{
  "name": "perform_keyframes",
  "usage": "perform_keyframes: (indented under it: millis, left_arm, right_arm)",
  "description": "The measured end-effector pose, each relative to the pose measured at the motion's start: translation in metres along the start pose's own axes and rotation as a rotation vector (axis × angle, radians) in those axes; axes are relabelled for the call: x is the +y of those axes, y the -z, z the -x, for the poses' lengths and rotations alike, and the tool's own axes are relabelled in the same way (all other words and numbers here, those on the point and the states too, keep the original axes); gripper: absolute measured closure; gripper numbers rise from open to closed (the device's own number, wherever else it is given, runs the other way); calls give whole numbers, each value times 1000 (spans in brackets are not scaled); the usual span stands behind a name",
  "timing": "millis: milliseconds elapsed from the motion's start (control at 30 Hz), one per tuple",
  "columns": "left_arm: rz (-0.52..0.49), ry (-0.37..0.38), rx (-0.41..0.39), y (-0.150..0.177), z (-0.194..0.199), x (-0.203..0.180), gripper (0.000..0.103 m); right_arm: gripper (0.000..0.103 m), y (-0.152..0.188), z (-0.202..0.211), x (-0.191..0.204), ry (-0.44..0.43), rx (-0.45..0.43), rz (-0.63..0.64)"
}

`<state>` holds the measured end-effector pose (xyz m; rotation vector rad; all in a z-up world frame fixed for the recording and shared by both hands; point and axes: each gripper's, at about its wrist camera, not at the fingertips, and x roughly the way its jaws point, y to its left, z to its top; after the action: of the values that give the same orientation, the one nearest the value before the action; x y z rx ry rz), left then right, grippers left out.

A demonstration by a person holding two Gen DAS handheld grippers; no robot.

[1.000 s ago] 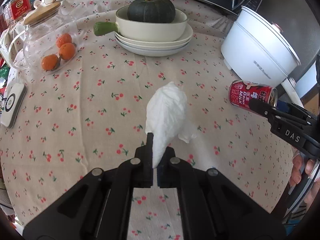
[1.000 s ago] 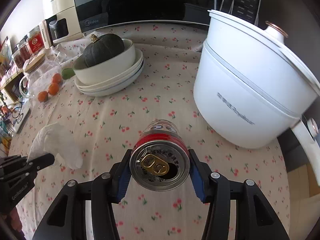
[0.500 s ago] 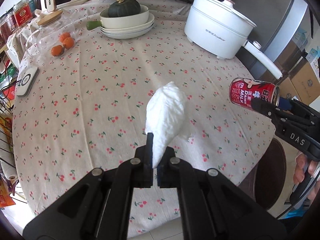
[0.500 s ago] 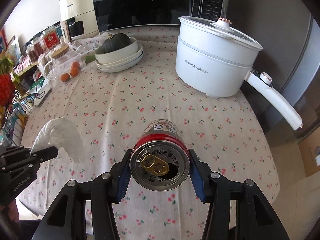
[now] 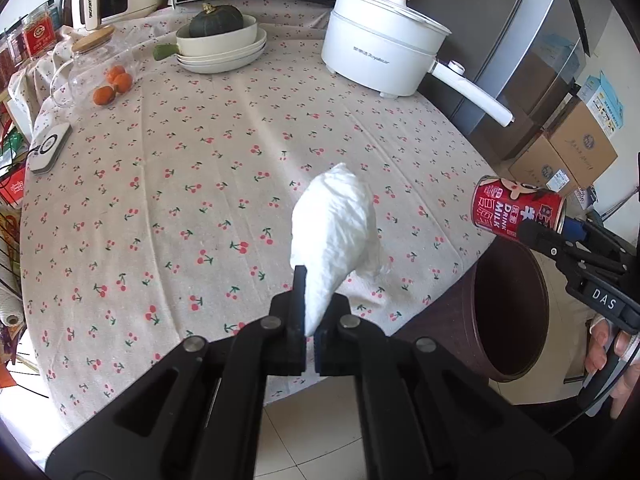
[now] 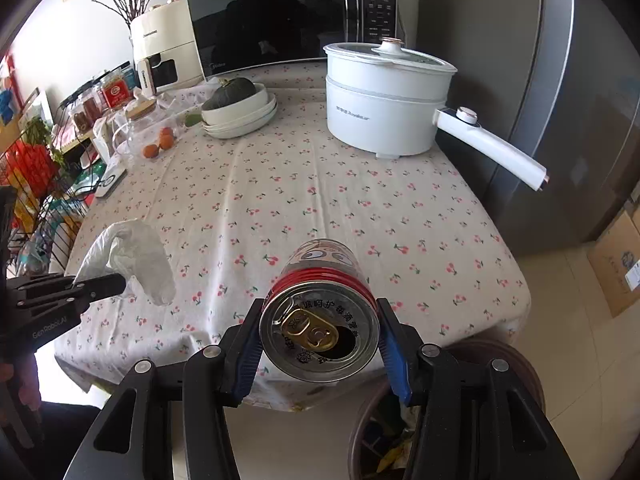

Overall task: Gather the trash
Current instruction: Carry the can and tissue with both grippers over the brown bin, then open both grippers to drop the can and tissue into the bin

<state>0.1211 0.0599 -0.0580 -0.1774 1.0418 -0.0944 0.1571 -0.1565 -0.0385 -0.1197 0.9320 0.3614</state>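
My left gripper [image 5: 310, 320] is shut on a crumpled white tissue [image 5: 334, 232] and holds it in the air over the table's front edge; both also show in the right wrist view, gripper [image 6: 116, 282] and tissue [image 6: 136, 256]. My right gripper [image 6: 320, 336] is shut on an opened red drink can [image 6: 320, 320], held on its side with the open top facing the camera. In the left wrist view the can [image 5: 516, 210] hangs just above a dark brown trash bin [image 5: 508, 308] beside the table. The bin [image 6: 516, 364] lies below my right gripper, with scraps inside.
The round table has a cherry-print cloth [image 5: 200, 168]. At its far side stand a white electric pot [image 5: 380, 56] with a long handle, stacked bowls with a dark squash [image 5: 218, 36], a glass jar with oranges [image 5: 112, 80] and a white remote [image 5: 50, 148]. Cardboard boxes [image 5: 576, 156] stand on the floor at right.
Both grippers have pulled back and up from the table with their loads. The table edge, floor and trash bin have come into view, and the can now hangs over the bin.
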Motion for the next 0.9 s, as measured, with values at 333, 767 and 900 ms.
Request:
perform_keyframes:
  millis: [333, 767, 900]
  left_arm:
    - [-81, 107, 34, 6, -14, -61, 101]
    - [-311, 261, 127, 33, -59, -186, 100]
    - [-368, 250, 135, 39, -72, -208, 85]
  right_arm:
    - [49, 39, 20, -52, 8, 57, -143]
    - [49, 111, 50, -149, 105, 87, -300]
    - [49, 130, 54, -174, 134, 109, -344]
